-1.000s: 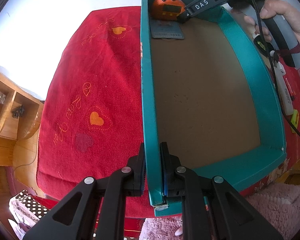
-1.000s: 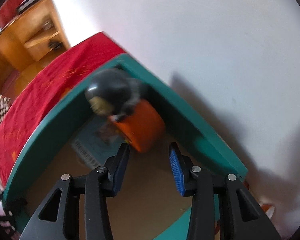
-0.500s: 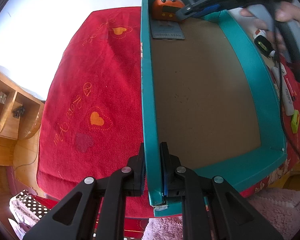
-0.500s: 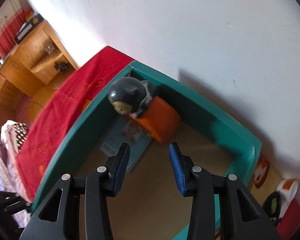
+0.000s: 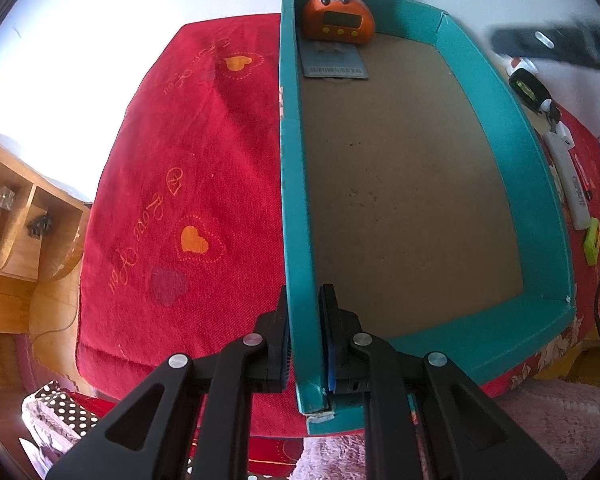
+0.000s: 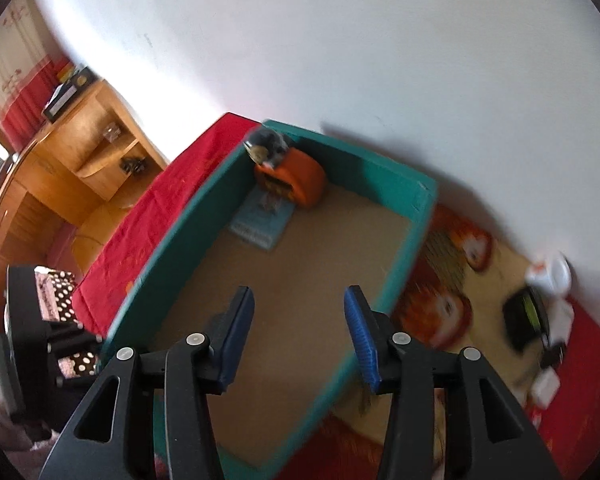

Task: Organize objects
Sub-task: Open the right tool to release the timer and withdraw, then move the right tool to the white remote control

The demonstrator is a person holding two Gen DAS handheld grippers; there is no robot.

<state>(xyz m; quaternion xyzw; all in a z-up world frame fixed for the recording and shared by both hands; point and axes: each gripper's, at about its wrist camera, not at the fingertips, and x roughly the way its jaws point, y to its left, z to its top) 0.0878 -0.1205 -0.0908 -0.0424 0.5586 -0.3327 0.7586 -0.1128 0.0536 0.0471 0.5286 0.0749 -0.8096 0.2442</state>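
A teal box [image 5: 540, 184] with a brown cardboard floor lies on a red cloth. My left gripper [image 5: 305, 336] is shut on the box's near left wall. An orange monkey clock [image 5: 338, 20] stands in the far left corner of the box, partly on a flat grey-blue booklet [image 5: 334, 65]. My right gripper [image 6: 299, 340] is open and empty, raised over the box [image 6: 408, 240] and well back from the clock [image 6: 294, 174]. In the left wrist view it shows blurred at the upper right [image 5: 556, 46].
Right of the box lie a black device [image 5: 528, 88], a white stick-shaped item [image 5: 572, 184], a green clip [image 5: 592, 240] and a cable. A wooden shelf unit [image 5: 16, 216] stands left. A white wall is behind. Pink fabric lies below the table's edge.
My right gripper has pulled back and up from the clock, and swung right, staying open. The clock stays in the box corner. My left gripper has not moved.
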